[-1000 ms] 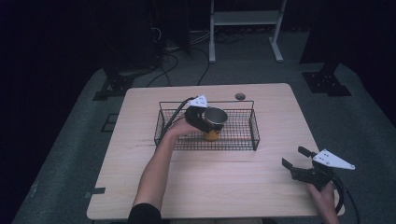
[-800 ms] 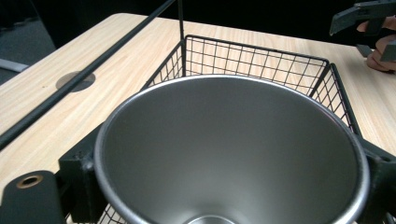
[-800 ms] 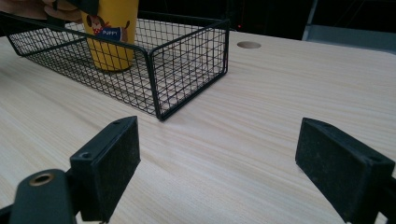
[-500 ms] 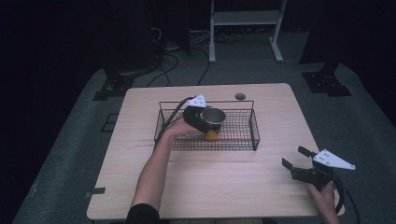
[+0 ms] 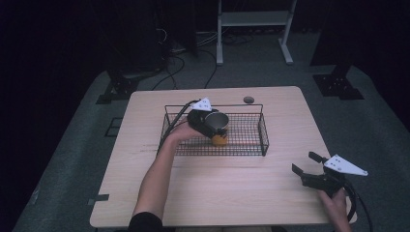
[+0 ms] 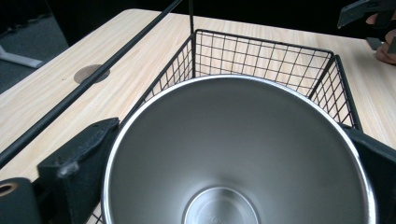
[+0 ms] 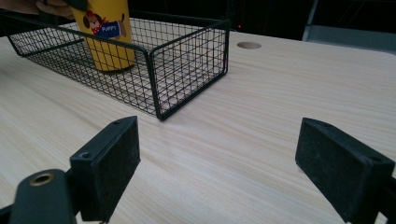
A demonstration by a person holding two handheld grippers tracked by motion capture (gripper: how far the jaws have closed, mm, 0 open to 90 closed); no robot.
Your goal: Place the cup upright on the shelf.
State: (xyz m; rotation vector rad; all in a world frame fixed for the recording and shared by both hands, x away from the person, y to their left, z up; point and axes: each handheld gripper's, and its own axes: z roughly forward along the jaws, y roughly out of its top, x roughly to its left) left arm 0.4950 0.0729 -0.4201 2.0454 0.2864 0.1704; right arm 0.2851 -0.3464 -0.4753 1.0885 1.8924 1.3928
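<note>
A yellow cup [image 5: 220, 139] with a steel inside [image 6: 233, 158] and a puppy picture [image 7: 105, 32] stands upright in the black wire basket [image 5: 263, 133]. My left gripper [image 5: 215, 126] reaches into the basket from the left, one jaw on each side of the cup's rim. Its jaws [image 6: 231, 140] have just been opening and stand open, the cup still between them. My right gripper [image 5: 303, 163] rests low over the table's near right corner, open with nothing between its pads [image 7: 217, 140]. It points toward the basket [image 7: 187, 60].
The basket sits mid-table on the light wooden table [image 5: 217, 193]. A round cable hole [image 5: 248, 100] lies just behind it. Bare wood stretches between the basket and my right gripper. Dark floor, cables and a white stand lie beyond the far edge.
</note>
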